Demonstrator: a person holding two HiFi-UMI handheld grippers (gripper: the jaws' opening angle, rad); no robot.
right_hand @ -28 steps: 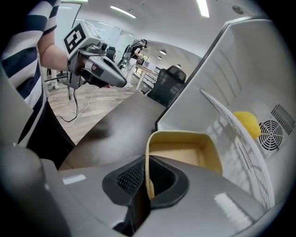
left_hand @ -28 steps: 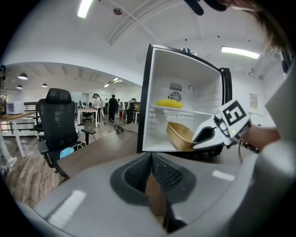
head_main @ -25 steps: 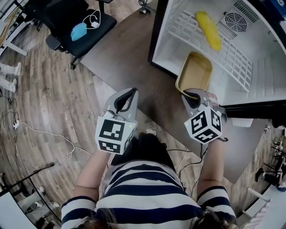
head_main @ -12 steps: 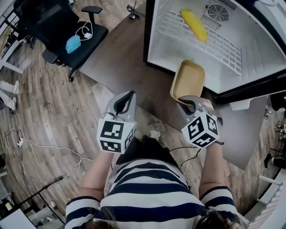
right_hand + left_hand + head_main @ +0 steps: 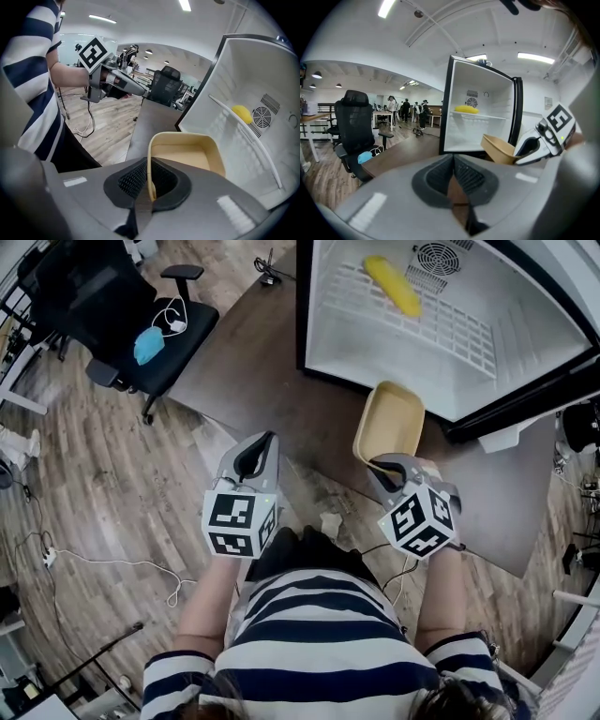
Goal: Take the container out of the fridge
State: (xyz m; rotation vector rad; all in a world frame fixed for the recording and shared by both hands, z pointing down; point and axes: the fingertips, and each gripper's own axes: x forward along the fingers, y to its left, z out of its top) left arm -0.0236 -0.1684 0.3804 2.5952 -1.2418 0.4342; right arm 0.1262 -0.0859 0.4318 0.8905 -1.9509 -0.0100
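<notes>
Fridge [image 5: 525, 348] stands on the desk [image 5: 253, 362], its white cavity open toward the person. Inside it, a wire shelf [image 5: 450, 324] carries one yellow oblong item [image 5: 392, 285], which lies near the back wall, just beside the round fan grille [image 5: 436, 257].

The container [image 5: 389, 420], a shallow tan tray with rounded corners, is outside the fridge, just in front of its lower front edge and above the desk. It is empty: its pale floor shows bare in the right gripper view. Its long axis runs from the right gripper [image 5: 382, 461] toward the fridge mouth, with the far short end nearest the fridge and the near short end at the jaws. Its open side faces upward, so the head view looks straight into it.

The right gripper's jaws stand narrow, pinching the container's near short wall between their ribbed pads [image 5: 133, 180], one pad inside the tray and one outside.

The left gripper [image 5: 259, 448] is farther from the fridge, out beyond its front left corner and well apart from the container. Its jaws are pressed together with nothing between them.

Farther left of the fridge, off the desk, an office chair [image 5: 103, 306] has a blue face mask [image 5: 147, 345] lying on its seat.
</notes>
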